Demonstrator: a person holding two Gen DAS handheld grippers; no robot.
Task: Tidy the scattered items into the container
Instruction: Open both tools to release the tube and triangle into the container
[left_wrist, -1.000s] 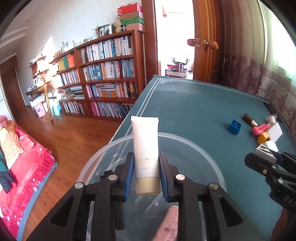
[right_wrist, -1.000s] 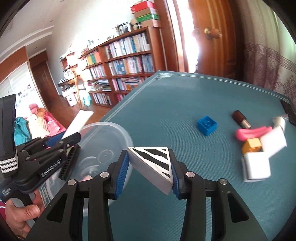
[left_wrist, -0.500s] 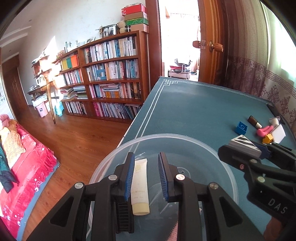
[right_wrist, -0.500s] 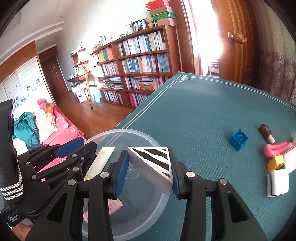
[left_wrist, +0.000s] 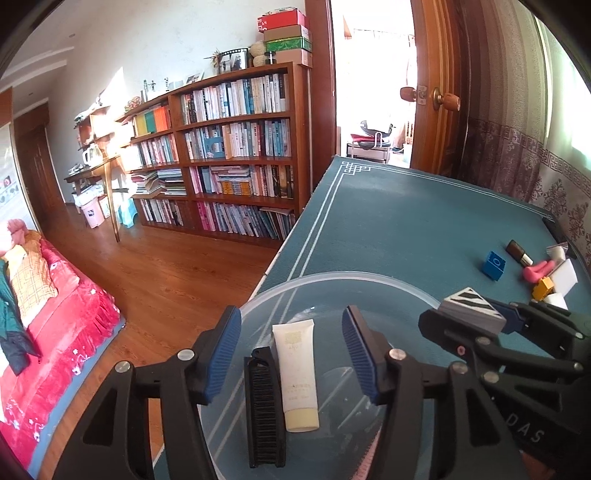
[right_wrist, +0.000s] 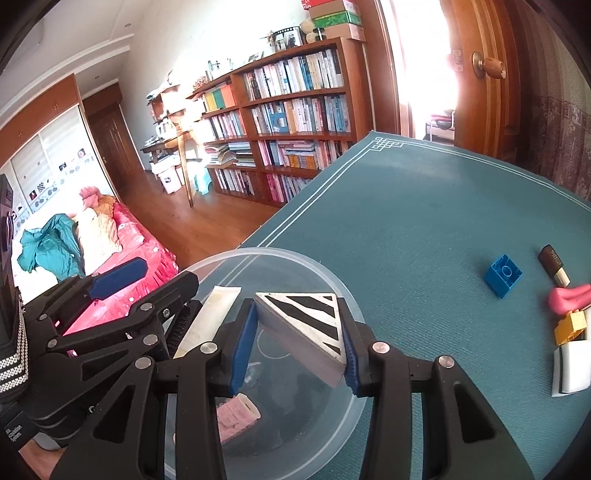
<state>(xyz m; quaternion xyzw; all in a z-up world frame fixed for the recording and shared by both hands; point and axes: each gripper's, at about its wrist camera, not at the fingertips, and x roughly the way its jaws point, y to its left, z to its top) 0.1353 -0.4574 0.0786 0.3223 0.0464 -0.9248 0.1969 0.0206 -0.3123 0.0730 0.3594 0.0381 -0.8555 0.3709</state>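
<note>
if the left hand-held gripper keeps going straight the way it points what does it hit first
Probably the white tube lying in the clear container; it sits between the open fingers of the left hand-held gripper, though depth is unclear.

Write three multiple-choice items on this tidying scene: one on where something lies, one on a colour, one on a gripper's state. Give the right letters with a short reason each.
1. Where does the cream tube lie?
A. Inside the clear bowl, beside the black comb
B. On the table next to the toy brick
C. Between the fingers of the right gripper

2. What colour is the single toy brick that lies apart on the table?
A. Red
B. Blue
C. Green

3. What is the state of the left gripper?
A. Shut on the tube
B. Shut on the comb
C. Open, holding nothing

Answers:
1. A: the tube rests on the bowl's floor alongside the comb.
2. B: the brick near the dark lipstick is plainly blue.
3. C: its fingers stand wide apart above the tube, while the right gripper clamps the zebra-striped wedge.
</note>
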